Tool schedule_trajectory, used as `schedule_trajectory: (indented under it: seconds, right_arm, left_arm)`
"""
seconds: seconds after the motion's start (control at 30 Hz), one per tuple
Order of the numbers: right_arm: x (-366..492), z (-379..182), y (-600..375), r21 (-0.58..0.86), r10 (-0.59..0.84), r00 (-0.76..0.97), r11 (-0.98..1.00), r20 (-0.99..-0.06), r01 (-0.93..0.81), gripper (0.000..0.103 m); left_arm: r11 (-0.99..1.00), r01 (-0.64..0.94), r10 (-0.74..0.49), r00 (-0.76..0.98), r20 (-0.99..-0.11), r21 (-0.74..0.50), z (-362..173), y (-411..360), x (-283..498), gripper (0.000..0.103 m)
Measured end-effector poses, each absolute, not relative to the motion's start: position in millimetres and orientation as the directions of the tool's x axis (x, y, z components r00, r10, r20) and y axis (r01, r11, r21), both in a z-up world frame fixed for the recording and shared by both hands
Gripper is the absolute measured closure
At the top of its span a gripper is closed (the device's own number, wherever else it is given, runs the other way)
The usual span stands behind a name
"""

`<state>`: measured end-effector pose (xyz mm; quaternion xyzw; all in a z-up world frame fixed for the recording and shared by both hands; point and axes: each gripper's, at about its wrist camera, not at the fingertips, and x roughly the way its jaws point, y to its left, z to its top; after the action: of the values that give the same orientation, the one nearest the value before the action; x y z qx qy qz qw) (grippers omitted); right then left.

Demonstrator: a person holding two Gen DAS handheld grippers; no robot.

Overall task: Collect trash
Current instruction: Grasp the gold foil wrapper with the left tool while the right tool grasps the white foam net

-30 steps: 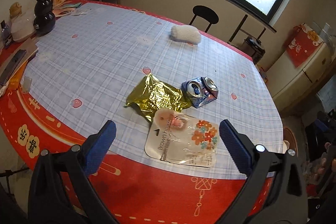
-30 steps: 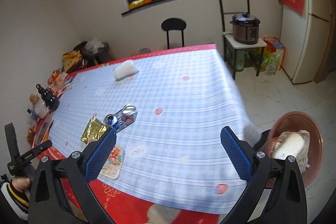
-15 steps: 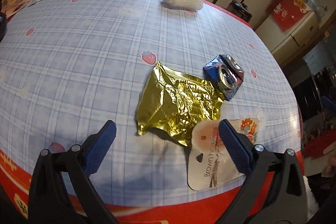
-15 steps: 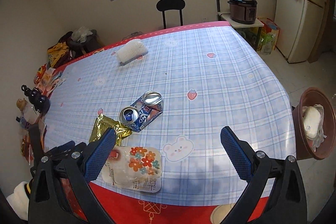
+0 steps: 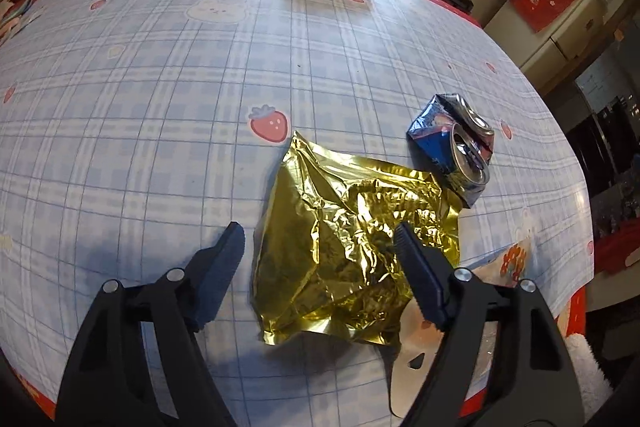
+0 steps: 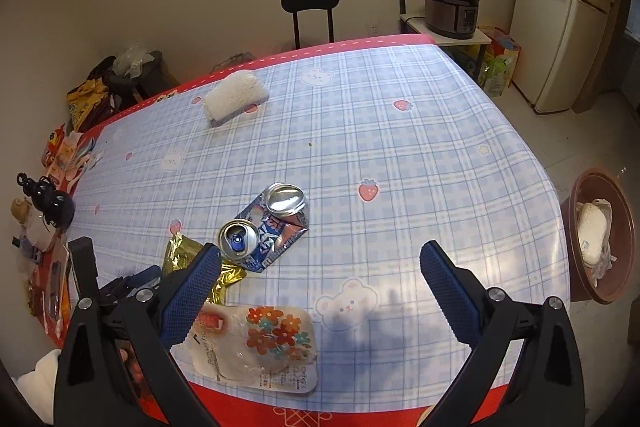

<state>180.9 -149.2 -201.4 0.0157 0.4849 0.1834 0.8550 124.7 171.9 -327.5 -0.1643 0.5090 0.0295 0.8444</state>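
Gold foil wrapper lies crumpled on the counter, just beside the crushed can. Left claw has just been closing, half-spread astride the foil, gripping nothing yet. Likely featherlight, slick, springy: pinch a raised crease. Right claw wide, empty.

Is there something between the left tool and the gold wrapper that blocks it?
Nothing visible blocks it. The left tool is open and its jaws have just been closing, with the gold wrapper partly between them: one finger stands over the foil, the other over the tablecloth. The crushed can lies beyond the wrapper's far corner.
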Motion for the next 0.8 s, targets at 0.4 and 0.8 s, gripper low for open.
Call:
schedule_trajectory:
  seconds: [0.4,0.8]
  right_arm:
    - [230.9,-206.3,-75.7,0.161,0.345,0.435,0.899,-0.832,-0.406,0.005]
    - [334.6,-224.0,51.8,0.093,0.414,0.487,0.827,-0.769,-0.554,0.005]
  left_arm:
    - [0.936,-0.224,-0.109,0.552,-0.827,-0.273,-306.3,208.4,119.3,0.068]
    - [0.822,-0.437,0.031,0.674,-0.738,-0.365,-269.9,317.0,83.0,0.069]
